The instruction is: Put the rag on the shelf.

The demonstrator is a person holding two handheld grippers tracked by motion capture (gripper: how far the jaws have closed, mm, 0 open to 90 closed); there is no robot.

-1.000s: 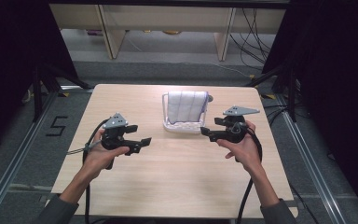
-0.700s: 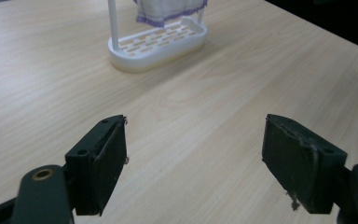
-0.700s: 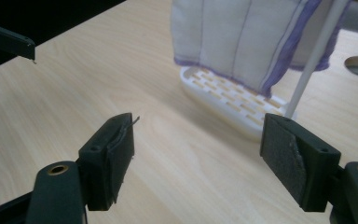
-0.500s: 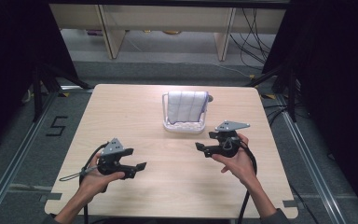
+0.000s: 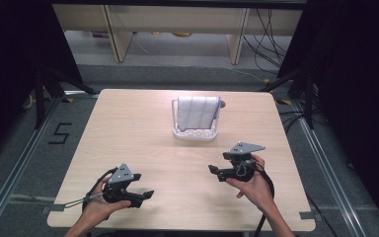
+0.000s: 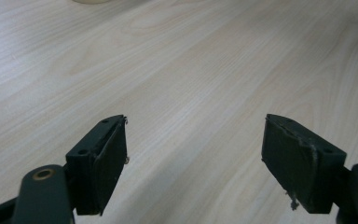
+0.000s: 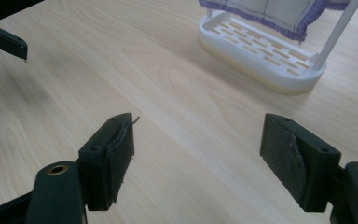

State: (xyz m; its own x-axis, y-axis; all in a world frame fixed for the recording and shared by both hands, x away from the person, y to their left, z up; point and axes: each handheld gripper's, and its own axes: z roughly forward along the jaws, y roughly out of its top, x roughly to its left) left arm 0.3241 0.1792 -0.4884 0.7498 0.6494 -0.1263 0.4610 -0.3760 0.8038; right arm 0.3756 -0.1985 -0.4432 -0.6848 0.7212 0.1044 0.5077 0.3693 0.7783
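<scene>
Two black hand-held grippers over light wood-grain table [image 5: 128,128], both empty, jaws spread wide. Left gripper [image 5: 140,195] near front-left edge of table, gripped by left hand [image 5: 101,207]; jaws apart above bare wood in left gripper view [image 6: 193,158]. Right gripper [image 5: 214,170] right of centre, held by right hand [image 5: 251,185], jaws parted [image 7: 196,154]. White slotted plastic rack [image 5: 195,132] with white, purple-edged cloth [image 5: 197,112] draped over it stands at table's far centre, well apart from both grippers.
</scene>
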